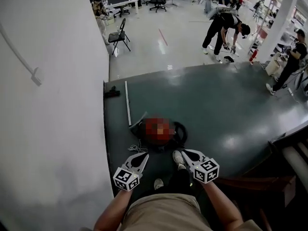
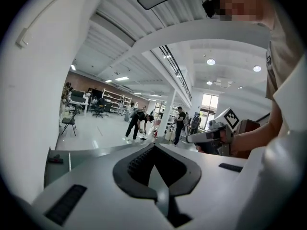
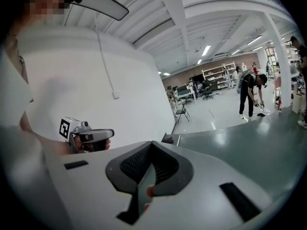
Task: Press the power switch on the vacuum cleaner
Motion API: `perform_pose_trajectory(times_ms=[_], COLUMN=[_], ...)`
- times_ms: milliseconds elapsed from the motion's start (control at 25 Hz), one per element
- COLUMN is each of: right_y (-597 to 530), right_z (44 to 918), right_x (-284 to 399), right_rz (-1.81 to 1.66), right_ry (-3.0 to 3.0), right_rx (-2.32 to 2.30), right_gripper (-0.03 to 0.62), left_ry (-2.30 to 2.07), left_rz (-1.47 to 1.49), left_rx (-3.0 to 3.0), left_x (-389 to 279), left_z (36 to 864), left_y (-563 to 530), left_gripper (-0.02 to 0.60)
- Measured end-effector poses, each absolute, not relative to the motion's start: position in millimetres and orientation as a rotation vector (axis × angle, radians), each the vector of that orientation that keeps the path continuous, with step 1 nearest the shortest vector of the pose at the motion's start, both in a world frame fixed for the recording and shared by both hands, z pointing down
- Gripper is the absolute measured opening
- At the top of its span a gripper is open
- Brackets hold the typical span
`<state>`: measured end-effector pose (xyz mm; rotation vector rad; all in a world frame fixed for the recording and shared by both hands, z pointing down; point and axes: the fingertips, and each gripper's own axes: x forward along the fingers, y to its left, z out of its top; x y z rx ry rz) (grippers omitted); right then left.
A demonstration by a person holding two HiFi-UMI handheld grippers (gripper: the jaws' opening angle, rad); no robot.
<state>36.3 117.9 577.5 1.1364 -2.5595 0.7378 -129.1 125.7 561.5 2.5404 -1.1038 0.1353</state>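
I am holding my left tongs (image 1: 143, 156) pressed together with nothing between them. My right tongs (image 1: 186, 154) are also closing on nothing, leaving at most a thin slit. Both are pointing forward and slightly inward, so their tips are aiming at one spot just past my shoe (image 1: 178, 159).

The vacuum cleaner (image 1: 159, 130) is sitting in that spot, on the dark floor (image 1: 226, 114). It is lying just ahead of both tips, between them and below them. Its red body is lying a little toward my left tongs, while its black rounded end is reaching toward my right tongs. Its long axis seems to be running across my front on a slant, from a grey nose on the far left to that black end on the near right.

A loose white cord (image 1: 137, 149) is lying just beside the left tips. Both tongs' cameras are looking out level over the floor, not down at the machine.

I am not making out the power switch itself; the top of the red body is blurred. I am judging both tongs about equally near, and either one would need tipping downward to press.
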Motion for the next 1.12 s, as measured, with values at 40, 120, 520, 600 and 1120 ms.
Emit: perform_pose_trajectory(times_ms=[40,120,520,600,1120], right_y=[110,90,-32,-54,-170], right_z=[584,598,741,795,1008], right_x=[32,24,52,62,27], right_rz=[0.743,0.750,0.841,0.863,0.689], right_ry=[-2.556,-2.555,-2.359,-2.270,-2.102], right_rx=[1.101,1.036,0.899,0.880,0.653], right_gripper=[0.009,0.009,0.009,0.009,0.009], left_ry=[-1.121,-1.166,-1.304,-1.297,-1.199], left_rz=[0.143,0.164,0.434,0.453,0.607], left_rx=[2.523,2.474,2.295,2.248,1.961], left_x=[-132,-137,-99,-85,-70], left_z=[564,574,692,722,891], left_y=[120,106,-3,-25,-100], left_gripper=[0.003,0.003,0.003,0.003,0.003])
